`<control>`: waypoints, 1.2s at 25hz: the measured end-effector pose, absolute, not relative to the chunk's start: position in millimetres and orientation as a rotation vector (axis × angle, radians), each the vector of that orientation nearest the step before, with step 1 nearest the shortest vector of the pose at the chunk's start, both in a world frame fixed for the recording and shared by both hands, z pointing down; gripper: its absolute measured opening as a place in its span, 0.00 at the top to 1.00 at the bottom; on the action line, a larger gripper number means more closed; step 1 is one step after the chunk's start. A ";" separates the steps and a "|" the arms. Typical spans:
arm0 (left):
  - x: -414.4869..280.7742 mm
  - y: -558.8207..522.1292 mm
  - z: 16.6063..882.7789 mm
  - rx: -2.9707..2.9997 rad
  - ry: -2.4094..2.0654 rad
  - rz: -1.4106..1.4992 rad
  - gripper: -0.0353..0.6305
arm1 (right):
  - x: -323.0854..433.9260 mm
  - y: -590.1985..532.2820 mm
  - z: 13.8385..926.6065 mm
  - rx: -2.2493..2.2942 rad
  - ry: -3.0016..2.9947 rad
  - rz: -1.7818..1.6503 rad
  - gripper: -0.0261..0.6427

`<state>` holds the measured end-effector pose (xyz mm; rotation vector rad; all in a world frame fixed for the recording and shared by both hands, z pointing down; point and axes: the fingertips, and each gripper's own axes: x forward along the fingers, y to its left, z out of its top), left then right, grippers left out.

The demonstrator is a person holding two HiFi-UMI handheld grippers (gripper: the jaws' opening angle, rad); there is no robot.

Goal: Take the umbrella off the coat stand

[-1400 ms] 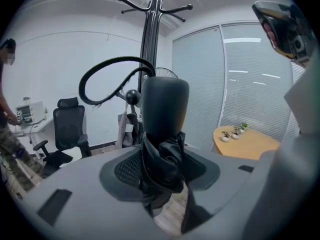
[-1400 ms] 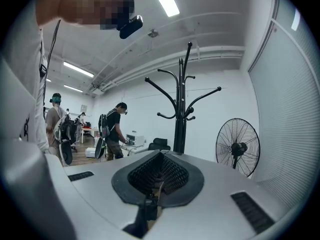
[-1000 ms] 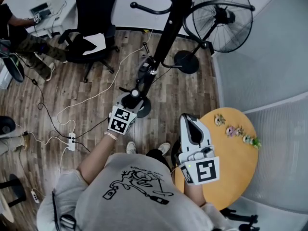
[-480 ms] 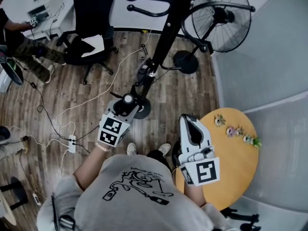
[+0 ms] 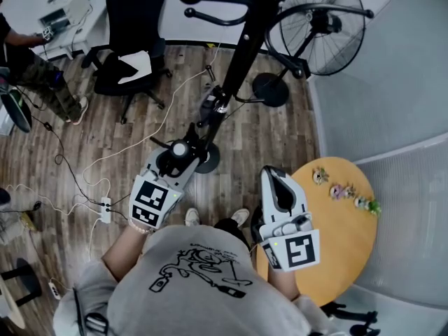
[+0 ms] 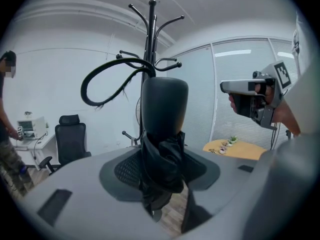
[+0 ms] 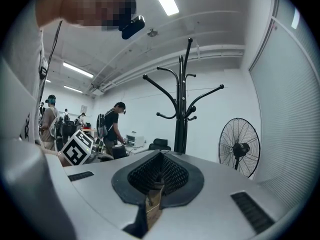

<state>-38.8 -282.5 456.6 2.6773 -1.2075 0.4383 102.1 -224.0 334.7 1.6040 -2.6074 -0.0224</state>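
Jaws of the left gripper (image 5: 170, 164) clamp the folded black fabric umbrella (image 6: 164, 109), near the tall black metal coat stand (image 5: 246, 37). Right gripper (image 7: 157, 180) is closed together, holding nothing.

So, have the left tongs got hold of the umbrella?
Yes, the left gripper view shows the left tongs clamped on the folded black umbrella, its fabric bunched between them.

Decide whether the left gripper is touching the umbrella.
Touching. The left gripper view shows the left gripper closed on the umbrella, with both pads pressed against its black folded fabric.
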 end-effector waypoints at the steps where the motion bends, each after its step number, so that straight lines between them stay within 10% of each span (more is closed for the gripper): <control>1: -39.2 -280.5 452.4 2.680 -1.205 0.436 0.64 | 101.7 -224.2 334.0 1.603 -2.609 -0.024 0.94; 30: -52.3 -238.9 403.2 2.719 -1.182 0.376 0.64 | 102.2 -220.9 334.0 1.583 -2.611 -0.025 0.94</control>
